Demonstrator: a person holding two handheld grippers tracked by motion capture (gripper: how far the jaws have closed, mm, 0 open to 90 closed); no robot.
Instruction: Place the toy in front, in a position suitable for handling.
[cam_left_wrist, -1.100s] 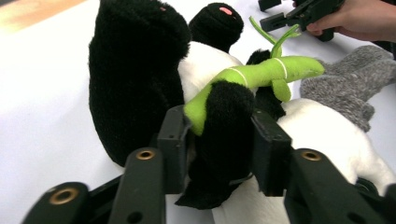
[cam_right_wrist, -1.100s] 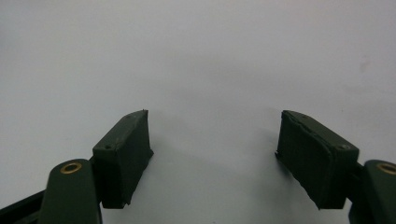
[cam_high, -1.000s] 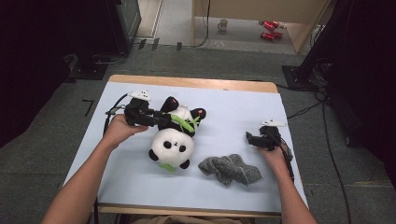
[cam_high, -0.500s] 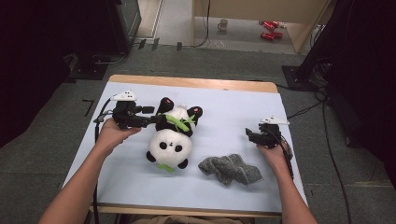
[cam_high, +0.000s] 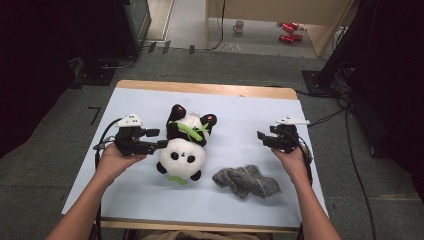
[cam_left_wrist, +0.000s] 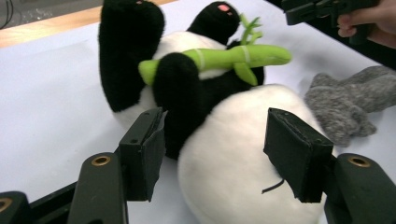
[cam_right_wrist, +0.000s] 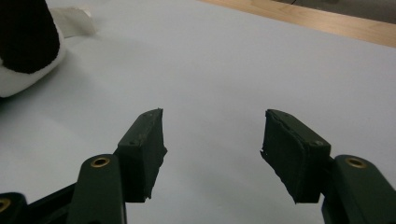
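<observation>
Where the high view looks down on the table, the panda lies on its back near the middle, head toward the near edge, a green bamboo across its chest. Just left of it, the left gripper points right at its body, jaws apart and just opening, clear of the plush. A grey cloth lies right of the panda's head, and the right gripper hangs farther right, well apart from both, its jaws parted yet just closing on nothing.

Seen from the left gripper view, the panda sits beyond the spread pads, unpinched.

Through the right gripper view, the pads stand apart over bare table.
</observation>
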